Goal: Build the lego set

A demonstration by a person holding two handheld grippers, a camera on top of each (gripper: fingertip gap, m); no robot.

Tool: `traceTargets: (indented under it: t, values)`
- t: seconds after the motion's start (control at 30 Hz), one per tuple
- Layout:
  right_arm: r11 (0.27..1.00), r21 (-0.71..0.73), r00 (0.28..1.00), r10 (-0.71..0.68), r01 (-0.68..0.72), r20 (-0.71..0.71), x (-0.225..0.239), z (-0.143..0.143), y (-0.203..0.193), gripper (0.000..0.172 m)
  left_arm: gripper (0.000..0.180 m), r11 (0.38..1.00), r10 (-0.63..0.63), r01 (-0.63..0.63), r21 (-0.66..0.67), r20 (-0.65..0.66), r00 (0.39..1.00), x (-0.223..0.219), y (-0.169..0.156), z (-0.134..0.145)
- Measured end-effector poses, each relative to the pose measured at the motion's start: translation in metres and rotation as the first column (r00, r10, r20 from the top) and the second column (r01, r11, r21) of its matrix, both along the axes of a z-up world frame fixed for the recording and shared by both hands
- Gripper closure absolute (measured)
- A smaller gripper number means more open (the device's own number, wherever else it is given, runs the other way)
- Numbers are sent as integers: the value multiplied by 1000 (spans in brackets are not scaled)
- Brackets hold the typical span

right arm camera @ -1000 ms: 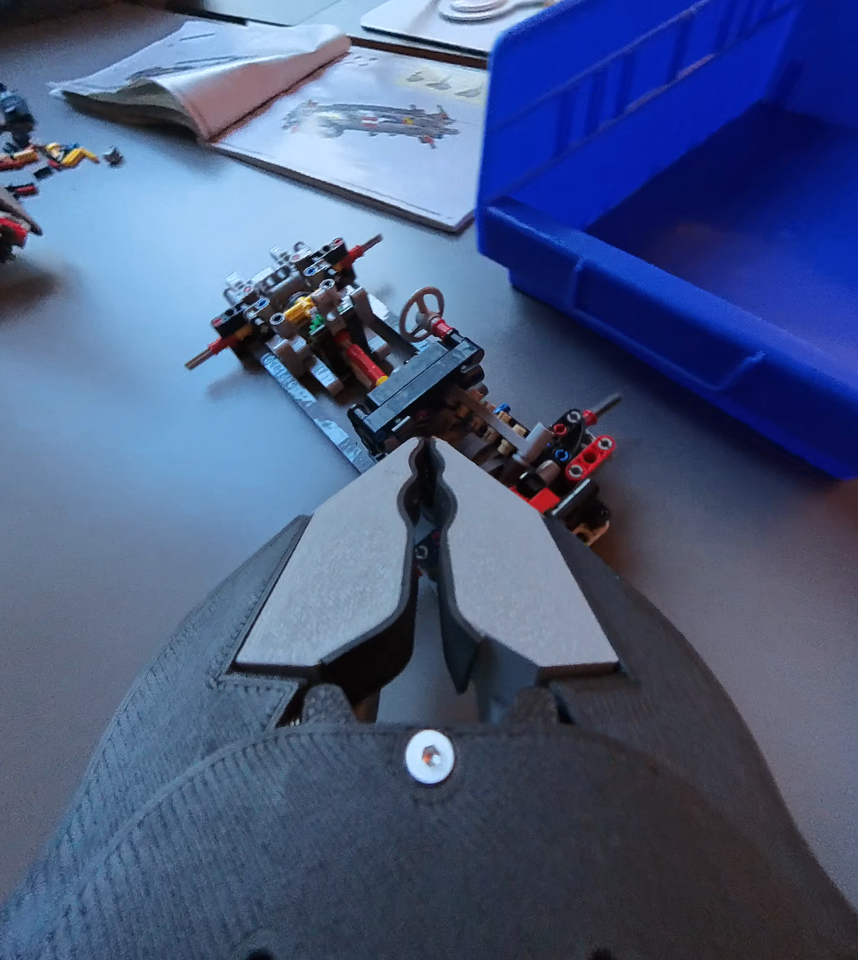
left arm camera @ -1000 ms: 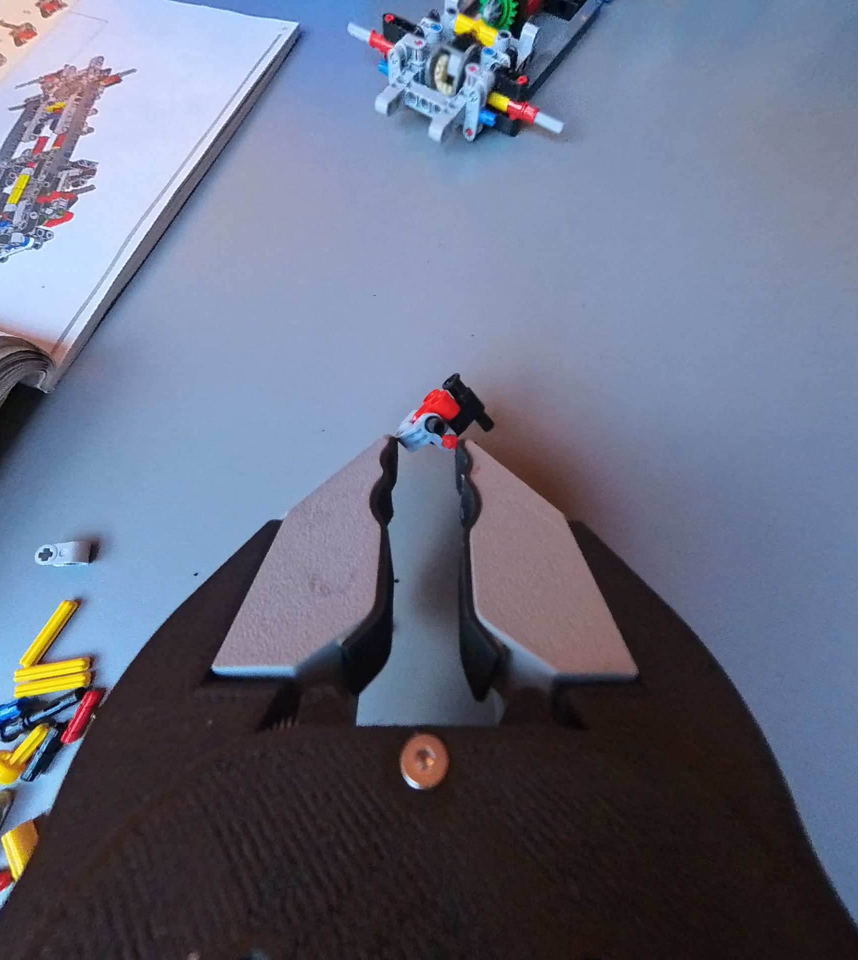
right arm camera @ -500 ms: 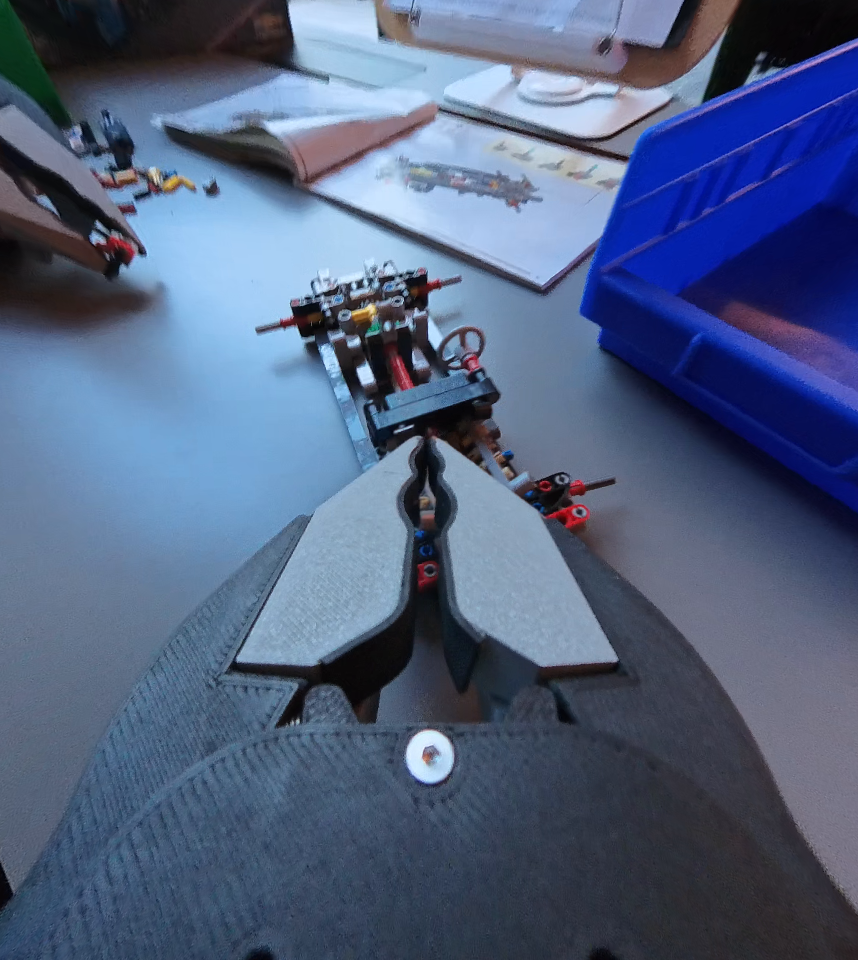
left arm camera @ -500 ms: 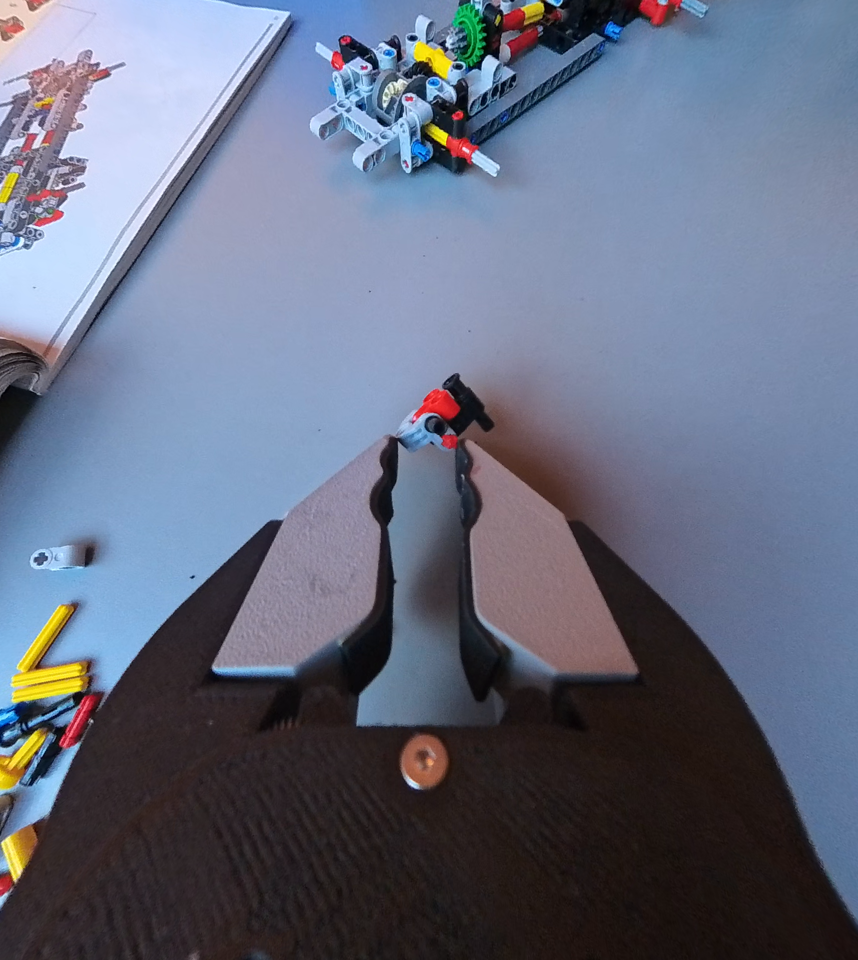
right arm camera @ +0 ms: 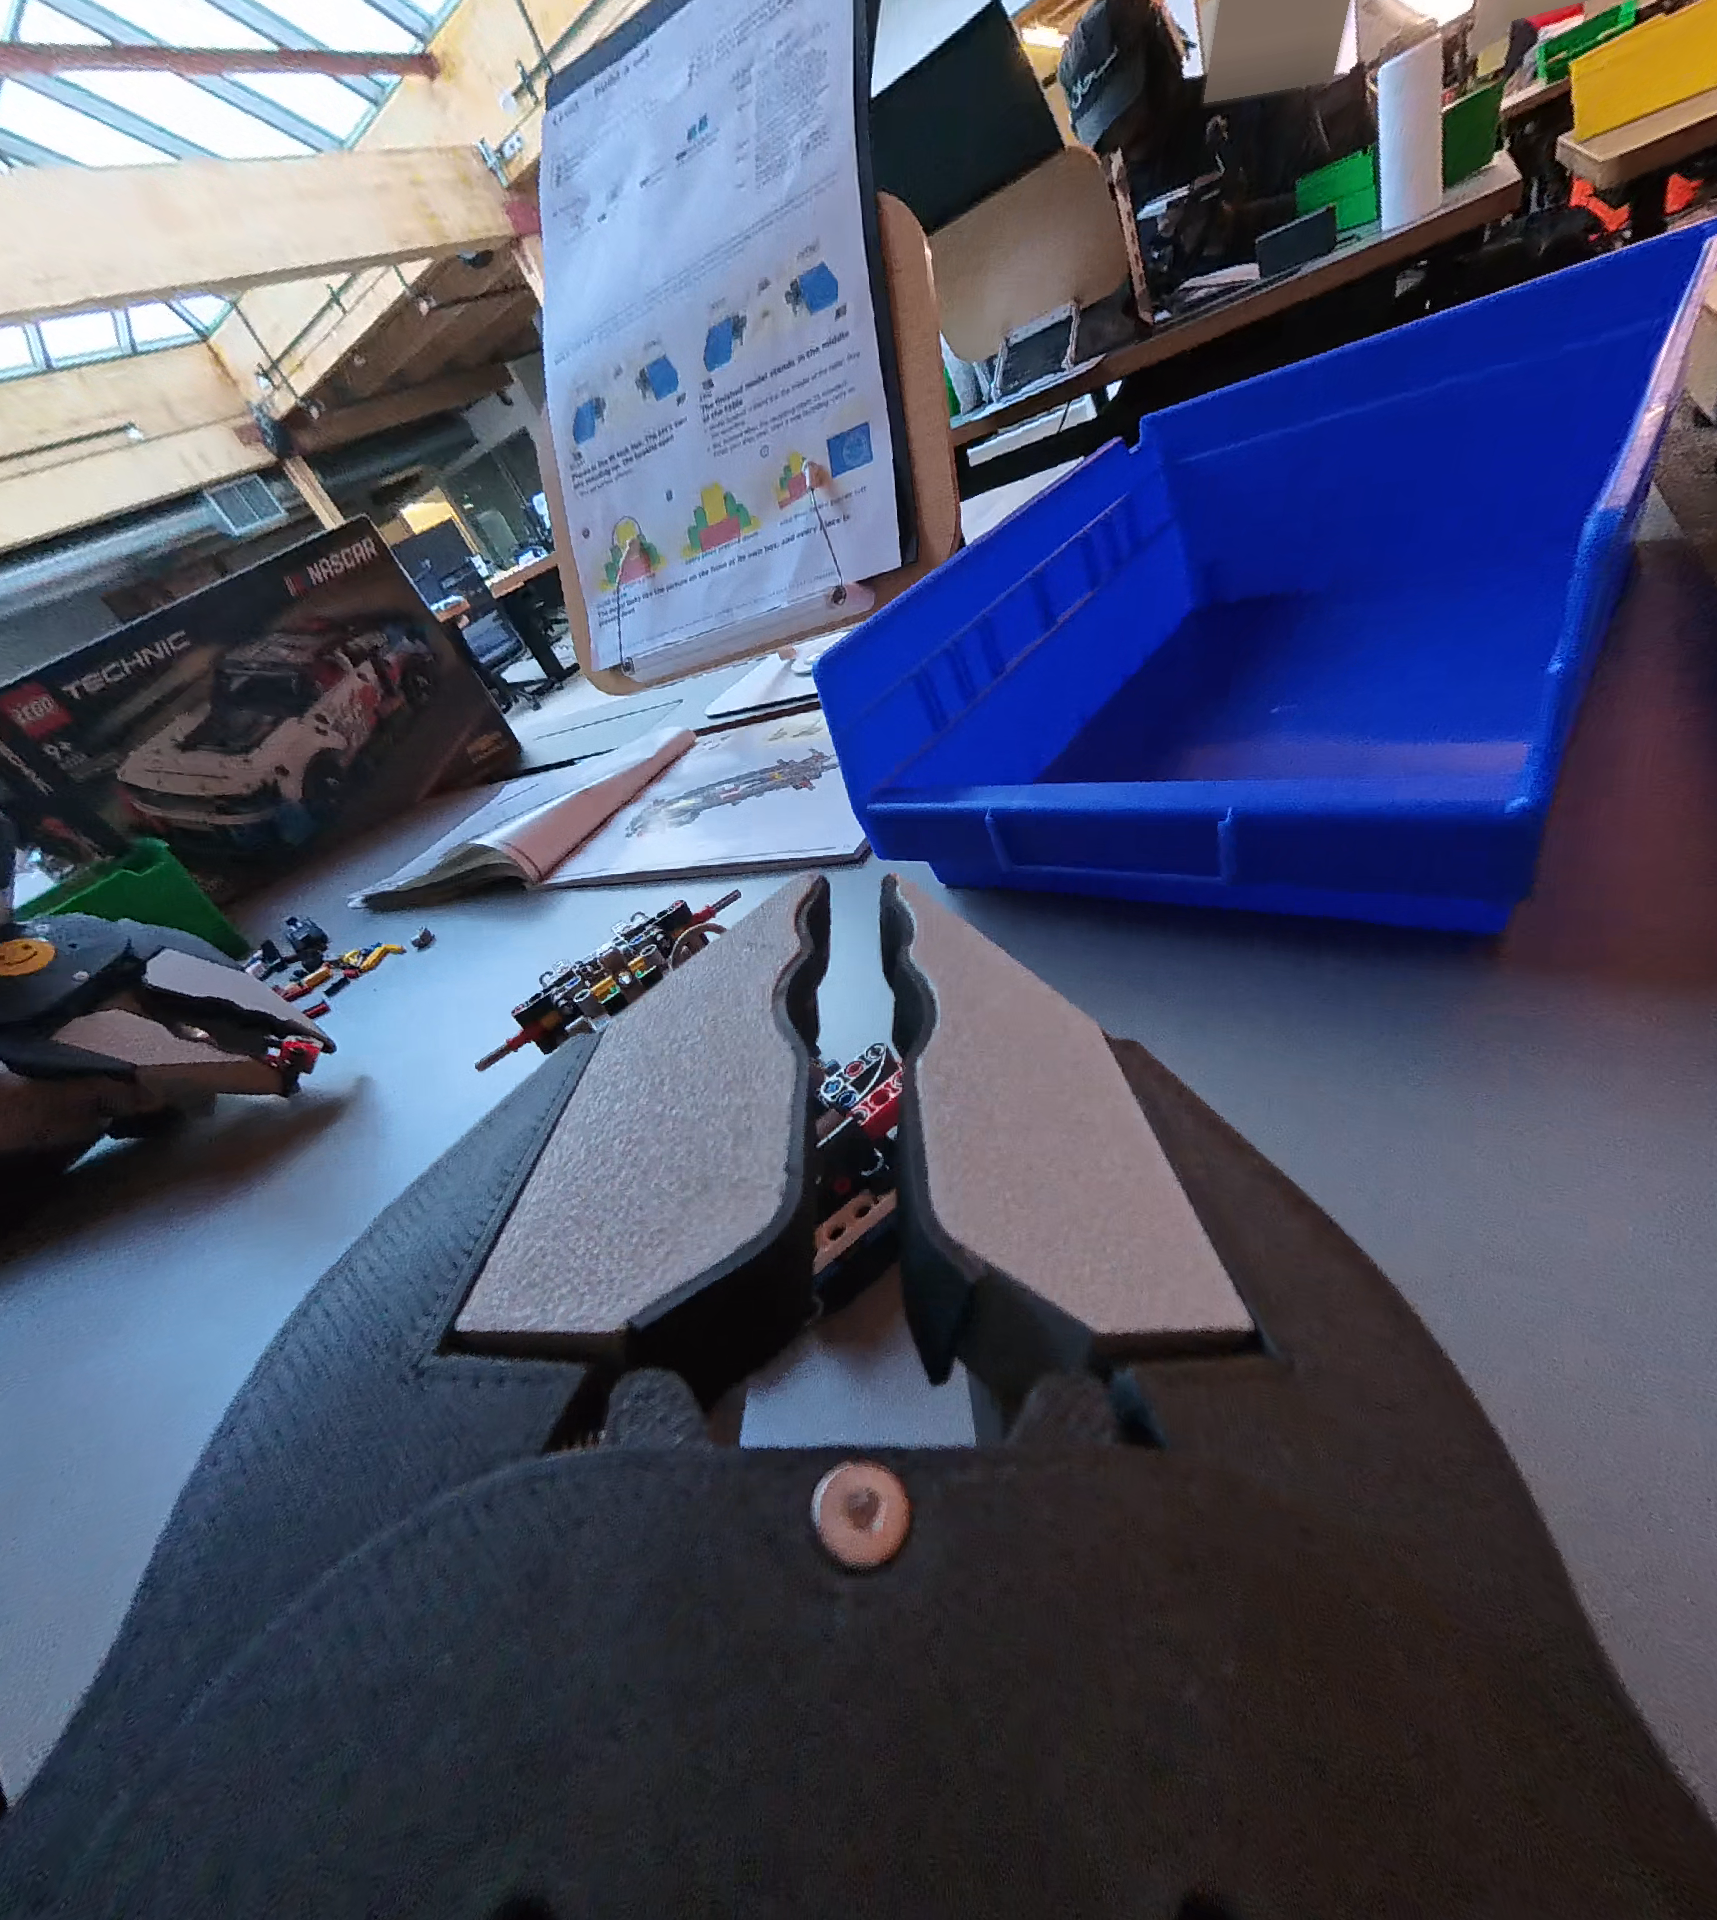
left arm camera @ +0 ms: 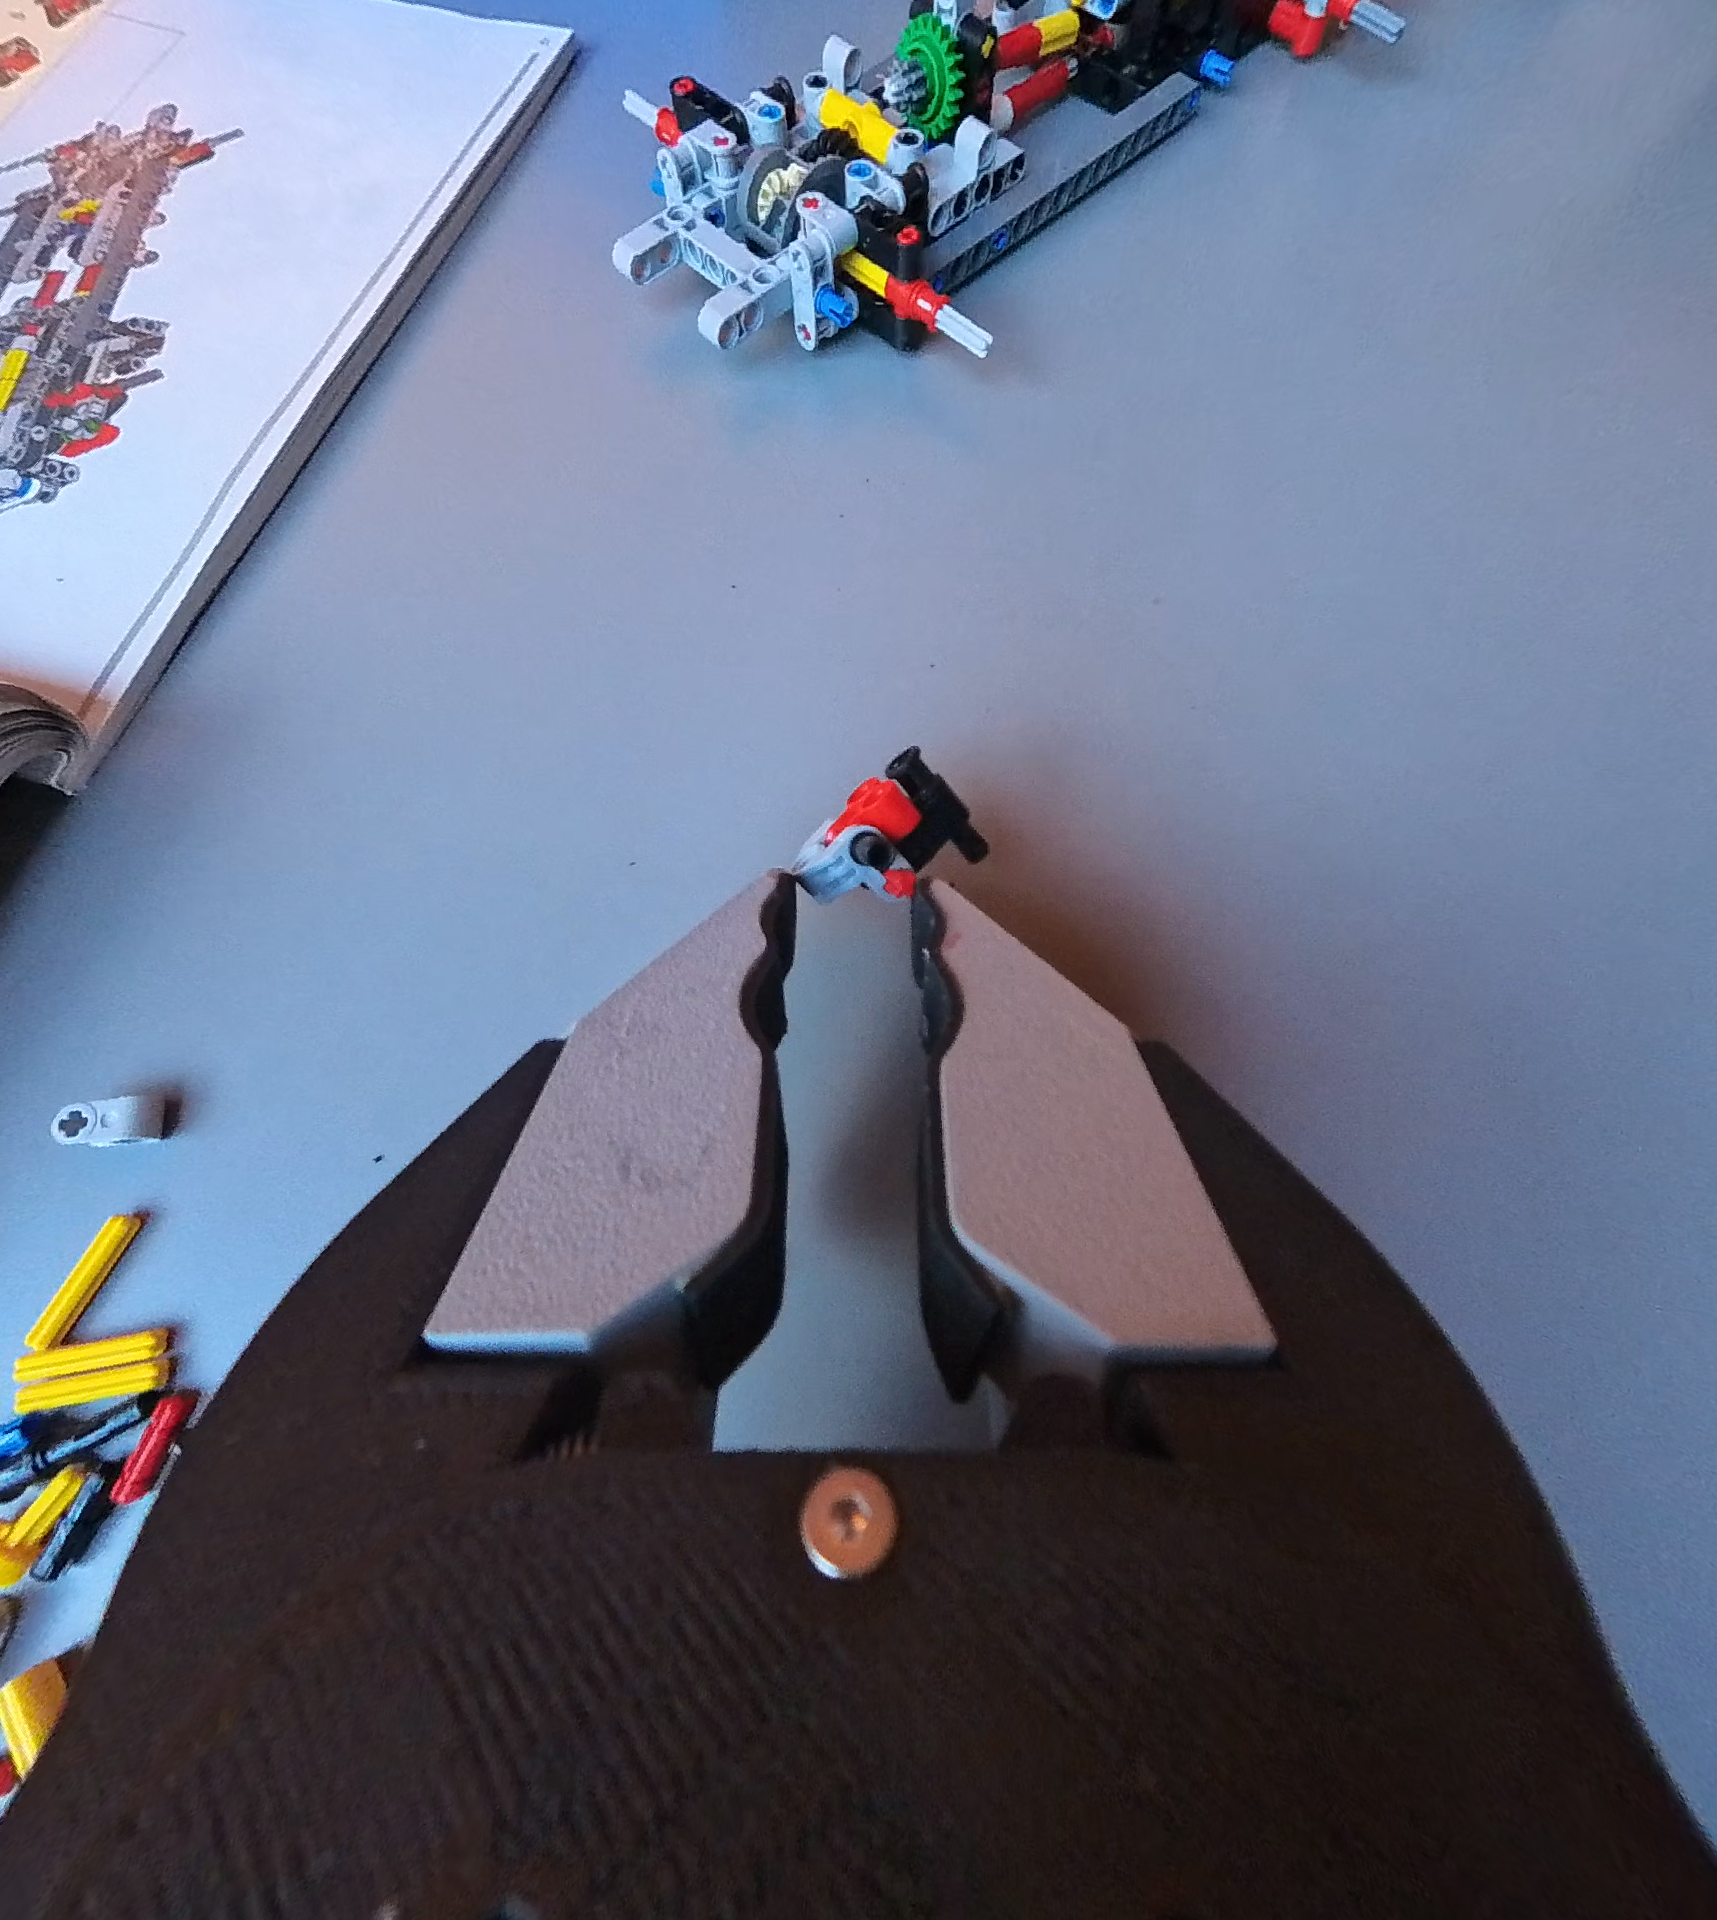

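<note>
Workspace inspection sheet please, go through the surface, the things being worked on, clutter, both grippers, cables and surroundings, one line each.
Surface: grey table, no spills seen.
Job's things: part-built brick chassis lying on the table; open instruction booklet beside it.
Clutter: loose yellow, red, blue and black pins and a grey connector at the near left.
Grippers: left gripper clamps a small grey, red and black brick piece at its fingertips; right gripper has its tips slightly parted with nothing between them, over the chassis end.
Cables: nothing seen.
Surroundings: empty blue bin, product box, sheet on a stand, workbenches behind.
</note>
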State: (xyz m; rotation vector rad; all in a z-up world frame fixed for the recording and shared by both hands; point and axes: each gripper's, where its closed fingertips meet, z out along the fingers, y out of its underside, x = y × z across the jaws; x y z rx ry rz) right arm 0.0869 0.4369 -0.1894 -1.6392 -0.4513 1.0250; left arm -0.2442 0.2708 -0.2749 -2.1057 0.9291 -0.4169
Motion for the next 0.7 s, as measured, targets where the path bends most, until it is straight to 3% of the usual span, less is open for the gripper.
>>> traceTargets:
  t: [0.7]
  values:
    - [996, -75, 983, 65, -52, 173, -21, -24, -1, 159, 160, 1000, -4, 4, -7, -8, 1000, 0, -1, -1]
